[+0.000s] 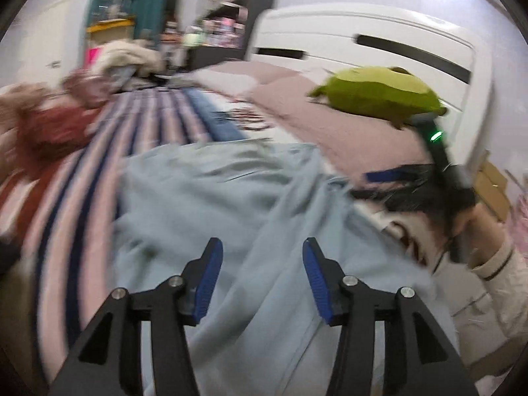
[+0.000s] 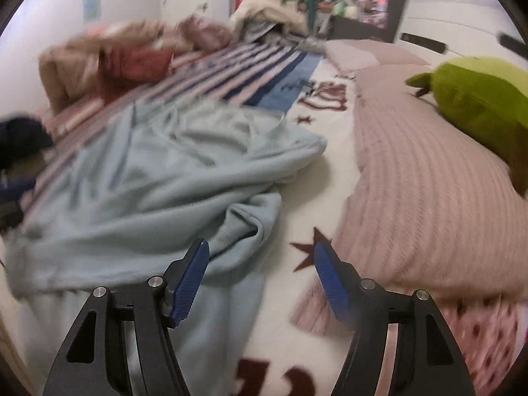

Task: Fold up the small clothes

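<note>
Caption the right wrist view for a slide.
Open right gripper above a crumpled light blue garment on a bed, beside a pink ribbed pillow.

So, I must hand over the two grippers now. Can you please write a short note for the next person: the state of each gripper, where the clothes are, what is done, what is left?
Left gripper: open, nothing between its fingers, above the light blue garment.
Right gripper: open, empty, over the near edge of the same garment, beside the pink pillow.
Garment: lies rumpled on the bedspread, one part doubled over at the near edge, no tidy fold visible.
More clothes lie in a pile at the far side of the bed.
Done: no finished fold in view.
Left: smooth and fold the blue garment, then probably the pile.
</note>
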Motion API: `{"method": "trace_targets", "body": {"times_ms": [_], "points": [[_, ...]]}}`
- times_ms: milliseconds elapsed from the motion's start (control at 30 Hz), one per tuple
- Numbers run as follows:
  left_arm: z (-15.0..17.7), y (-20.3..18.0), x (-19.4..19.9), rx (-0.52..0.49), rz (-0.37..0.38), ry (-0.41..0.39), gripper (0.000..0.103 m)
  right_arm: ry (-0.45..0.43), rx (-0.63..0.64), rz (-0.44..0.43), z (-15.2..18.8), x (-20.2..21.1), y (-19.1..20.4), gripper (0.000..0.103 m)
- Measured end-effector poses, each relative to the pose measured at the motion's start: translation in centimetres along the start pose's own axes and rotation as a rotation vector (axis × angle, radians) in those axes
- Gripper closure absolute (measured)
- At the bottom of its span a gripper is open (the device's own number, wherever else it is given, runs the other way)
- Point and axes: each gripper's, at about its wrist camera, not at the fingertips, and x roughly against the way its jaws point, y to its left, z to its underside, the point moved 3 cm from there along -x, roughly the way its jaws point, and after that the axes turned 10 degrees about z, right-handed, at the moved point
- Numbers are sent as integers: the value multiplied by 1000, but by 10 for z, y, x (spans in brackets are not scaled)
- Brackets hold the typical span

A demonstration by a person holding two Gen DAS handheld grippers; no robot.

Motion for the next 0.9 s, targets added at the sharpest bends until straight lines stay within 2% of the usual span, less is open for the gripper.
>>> {"method": "trace_targets", "body": {"times_ms": [67, 133, 200, 267, 300, 333, 367, 400, 467, 533, 633, 733, 800, 867, 900], "points": [[-23, -4, -34, -21, 48, 45, 57, 22, 37, -5, -1, -12, 4, 42], [-40, -5, -65, -35, 65, 92, 57, 36, 74, -18, -1, -21, 9, 43], [-55, -5, -99, -49, 89, 149, 57, 22, 94, -1, -6, -27, 8, 54], [-65, -5, -134, -60, 97, 207, 59, 17, 88, -11, -9, -30, 6, 103], [-66, -6, -145, -68, 103, 228, 59, 23, 78, -14, -11, -32, 2, 101], [-69, -9, -157, -78, 118, 253, 66, 14, 75, -16, -12, -31, 0, 100], [-68, -10, -168, -82, 134, 277, 89, 0, 76, -16, -12, -29, -3, 101], [-70, -10, -177, -77, 126, 299, 102, -12, 77, 1, -11, -26, -6, 101], [-73, -3, -183, -46, 59, 287, 101, -33, 77, 38, -12, -24, -13, 101], [-79, 4, -175, -12, 46, 233, 101, -53, 55, 66, -11, -18, -24, 101], [-86, 25, -160, 30, -58, 171, 101, -61, 38, 81, -11, -13, -33, 101], [-82, 46, -153, 60, -124, 179, 101, -52, 42, 104, -9, -14, -34, 101], [-76, 53, -154, 71, -139, 205, 100, -41, 46, 114, -5, -15, -33, 101], [-70, 57, -158, 74, -165, 239, 93, -23, 46, 114, -1, -17, -31, 101], [-68, 58, -158, 74, -168, 246, 85, -19, 42, 108, 1, -18, -31, 101]]}}
